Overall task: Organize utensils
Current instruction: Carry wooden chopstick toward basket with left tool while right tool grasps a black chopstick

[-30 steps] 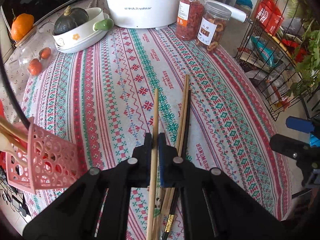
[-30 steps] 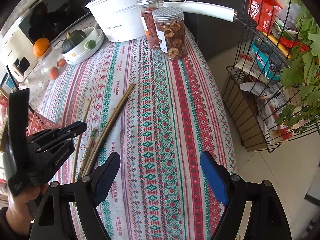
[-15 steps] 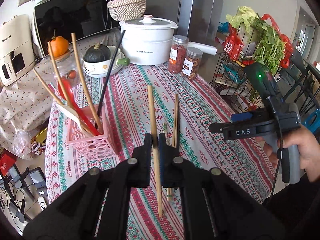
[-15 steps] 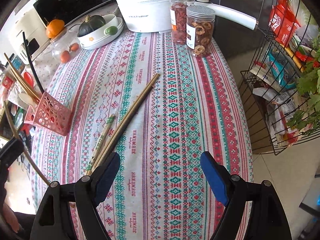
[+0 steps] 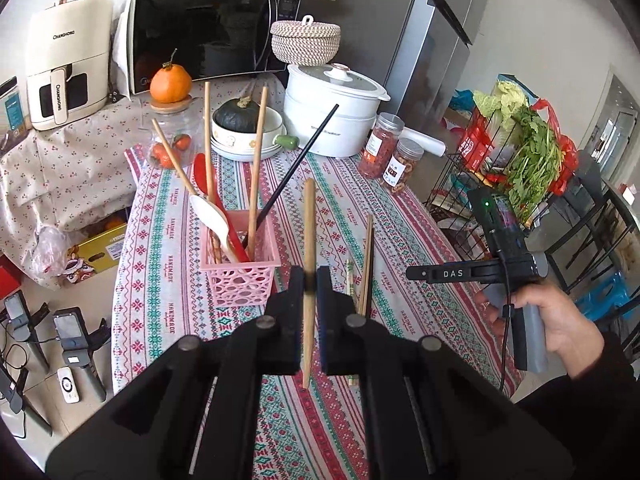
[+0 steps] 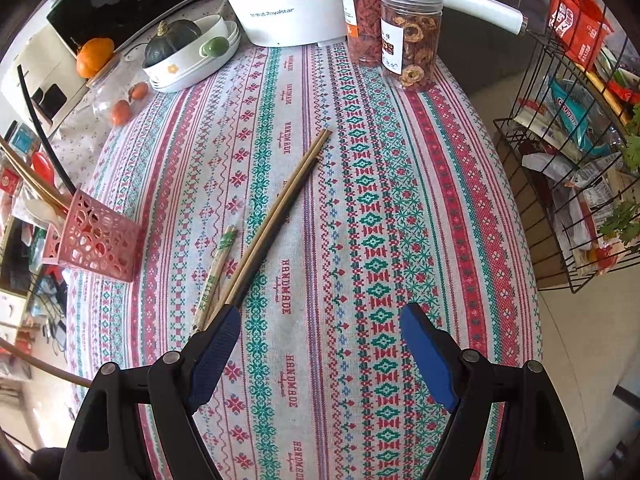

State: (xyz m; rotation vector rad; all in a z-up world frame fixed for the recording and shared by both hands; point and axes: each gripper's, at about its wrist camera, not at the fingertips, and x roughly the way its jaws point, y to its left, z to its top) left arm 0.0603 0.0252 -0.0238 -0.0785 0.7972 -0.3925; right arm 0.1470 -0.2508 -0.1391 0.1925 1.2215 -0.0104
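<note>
My left gripper (image 5: 310, 280) is shut on a single wooden chopstick (image 5: 309, 220), held in the air above the patterned tablecloth (image 5: 168, 280). A pink basket (image 5: 240, 276) stands just left of it, holding several chopsticks, a red spoon and a white spoon. A pair of long chopsticks (image 6: 280, 216) and a paper-wrapped chopstick (image 6: 218, 264) lie on the cloth. My right gripper (image 6: 320, 314) hovers open over the cloth, its left finger (image 6: 216, 344) above the near ends of that pair. The basket (image 6: 96, 236) is off to its left.
A white cooker (image 5: 332, 116), two jars (image 6: 412, 36) and a bowl with a dark squash (image 5: 240, 120) stand at the table's far end. A wire rack (image 5: 520, 168) of greens and packets stands off the right edge. A hand (image 5: 560, 320) holds the right gripper.
My left gripper has lifted the chopstick off the table and carried it up beside the pink basket. The right gripper has drifted towards the chopsticks on the cloth, still open.
</note>
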